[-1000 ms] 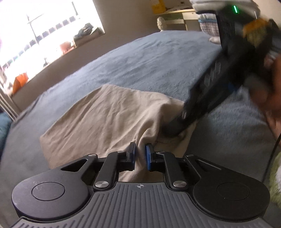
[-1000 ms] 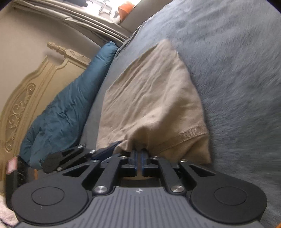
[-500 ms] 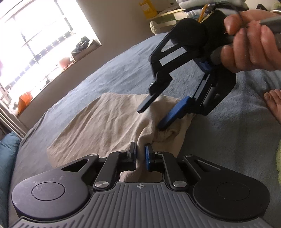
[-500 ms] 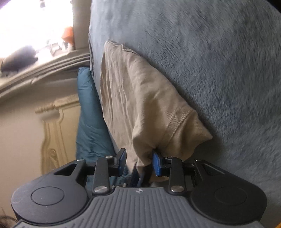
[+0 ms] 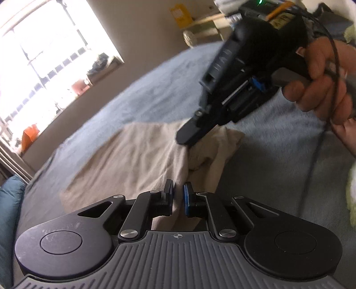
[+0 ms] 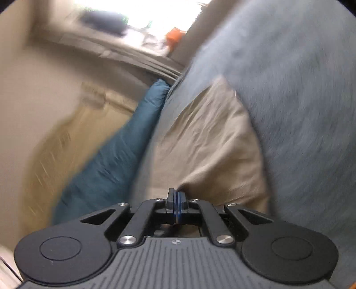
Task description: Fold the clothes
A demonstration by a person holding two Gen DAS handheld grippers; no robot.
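Note:
A beige garment (image 5: 133, 160) lies crumpled on a blue-grey blanket (image 5: 166, 80). My left gripper (image 5: 178, 195) sits at its near edge, shut on a raised ridge of the cloth that runs up between the pads. That ridge leads to my right gripper (image 5: 185, 139), which a hand (image 5: 322, 93) holds tilted down onto the garment's bunched right corner. In the right wrist view, the right gripper (image 6: 176, 197) has its pads pressed together on a pinch of the beige garment (image 6: 211, 144), which fans out ahead of it. The view is blurred by motion.
A teal pillow (image 6: 111, 160) lies along the bed's left side against a carved cream headboard (image 6: 66, 144). A bright window (image 5: 44, 55) with a cluttered sill is far left. A wooden shelf (image 5: 211, 20) stands behind, and something fluffy and yellow-green (image 5: 351, 189) is at the right edge.
Half a second ago the right gripper stood open around the garment's corner; now it is shut on the cloth and has swung round. The left gripper has kept its hold.

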